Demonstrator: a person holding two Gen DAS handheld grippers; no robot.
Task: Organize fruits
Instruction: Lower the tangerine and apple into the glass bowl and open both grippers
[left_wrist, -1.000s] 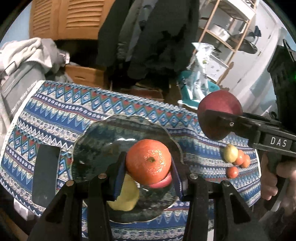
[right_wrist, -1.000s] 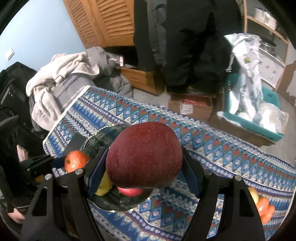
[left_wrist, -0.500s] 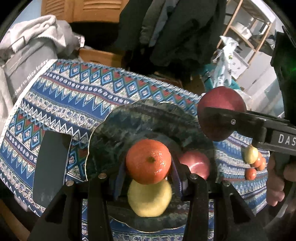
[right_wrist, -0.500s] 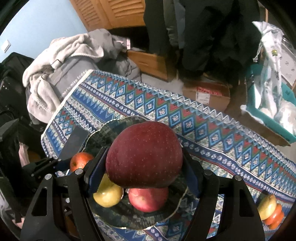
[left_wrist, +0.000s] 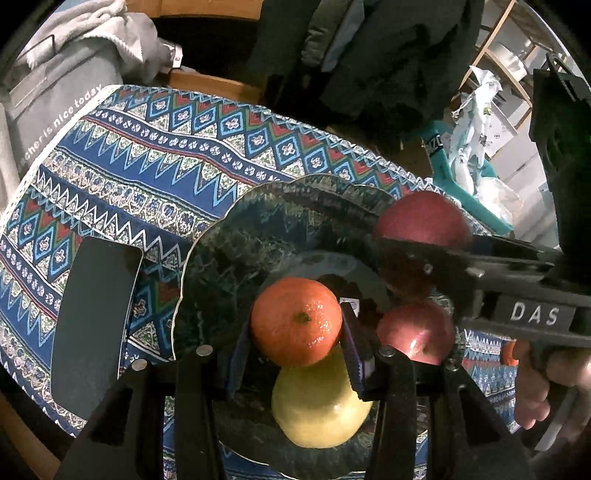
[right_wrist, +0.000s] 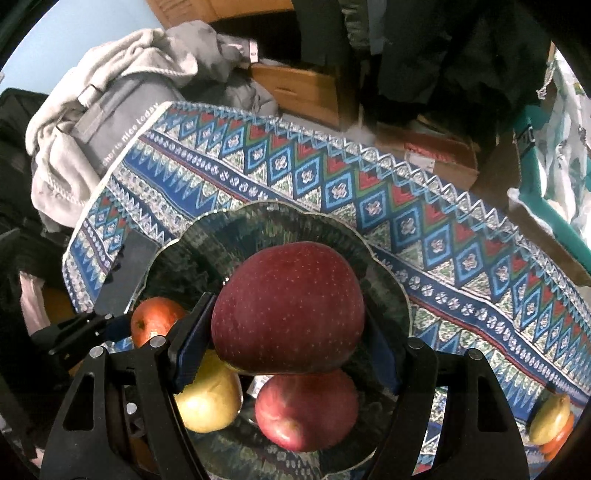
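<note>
Right wrist view, glass bowl (right_wrist: 388, 291) holding yellow apple (right_wrist: 210, 402) and red apple (right_wrist: 306, 410), right tool (right_wrist: 284, 347) grasping dark apple (right_wrist: 288, 306), left tool (left_wrist: 295, 354) grasping orange (left_wrist: 295, 321)

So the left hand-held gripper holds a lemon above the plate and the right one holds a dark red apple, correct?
Not a lemon: the left hand-held gripper holds an orange, as the left wrist view shows. The right hand-held gripper does hold the dark red apple above the plate.

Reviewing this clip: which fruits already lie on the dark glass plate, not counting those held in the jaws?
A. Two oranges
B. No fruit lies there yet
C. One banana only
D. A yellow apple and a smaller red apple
D. The yellow apple and the smaller red apple lie on the dark glass plate, below the held orange and the large dark red apple.
</note>
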